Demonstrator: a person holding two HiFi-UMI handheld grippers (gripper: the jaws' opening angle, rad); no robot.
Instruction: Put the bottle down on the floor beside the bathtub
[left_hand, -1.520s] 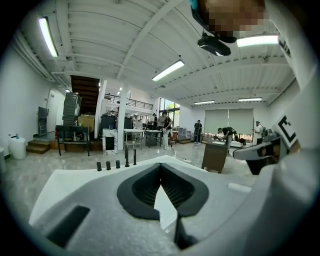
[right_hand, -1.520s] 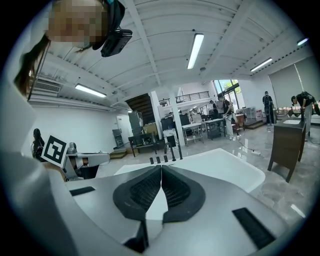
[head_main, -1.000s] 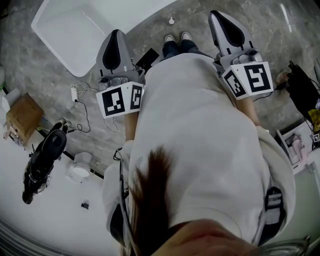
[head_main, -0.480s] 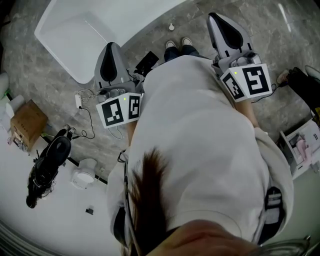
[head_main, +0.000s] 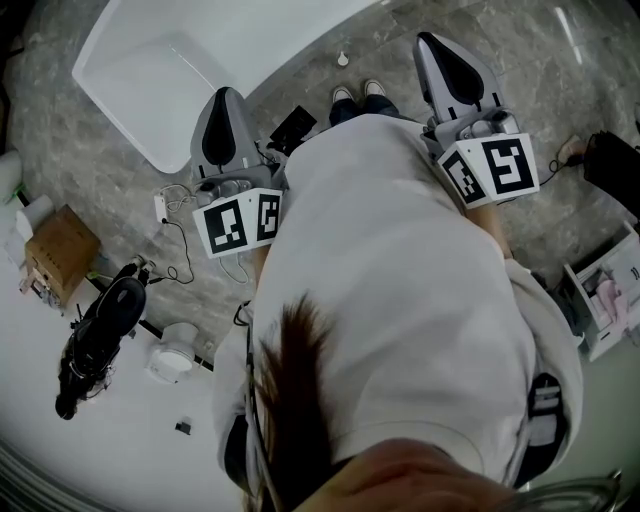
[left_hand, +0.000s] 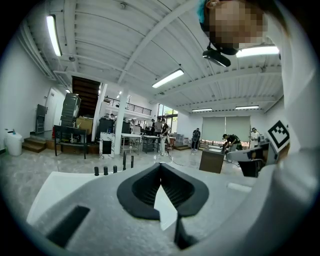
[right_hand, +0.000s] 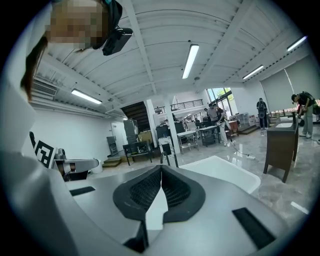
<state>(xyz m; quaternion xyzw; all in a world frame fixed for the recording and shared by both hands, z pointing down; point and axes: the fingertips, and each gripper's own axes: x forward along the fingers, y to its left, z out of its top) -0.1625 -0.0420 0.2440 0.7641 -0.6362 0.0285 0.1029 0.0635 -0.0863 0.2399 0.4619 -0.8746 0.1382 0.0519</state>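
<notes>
A small white object (head_main: 343, 59), perhaps the bottle, stands on the grey marble floor just off the rim of the white bathtub (head_main: 150, 70). No bottle is in either gripper. My left gripper (head_main: 225, 95) hangs at the person's left side, shut and empty, pointing toward the tub. My right gripper (head_main: 426, 40) is at the right side, also shut with nothing in it. In the left gripper view the jaws (left_hand: 160, 165) meet above the tub (left_hand: 57, 187). In the right gripper view the shut jaws (right_hand: 161, 168) face the tub's end (right_hand: 227, 172).
The person's shoes (head_main: 356, 90) stand beside the tub. A flat black object (head_main: 293, 124) and white cables (head_main: 168, 214) lie on the floor near the left gripper. A cardboard box (head_main: 58, 250), a black device (head_main: 100, 335) and a round white unit (head_main: 170, 352) sit at left. A rack (head_main: 610, 295) is at right.
The head view has shifted a little, so the tub sits slightly lower and further right. Both grippers stay shut and empty at the person's sides.
</notes>
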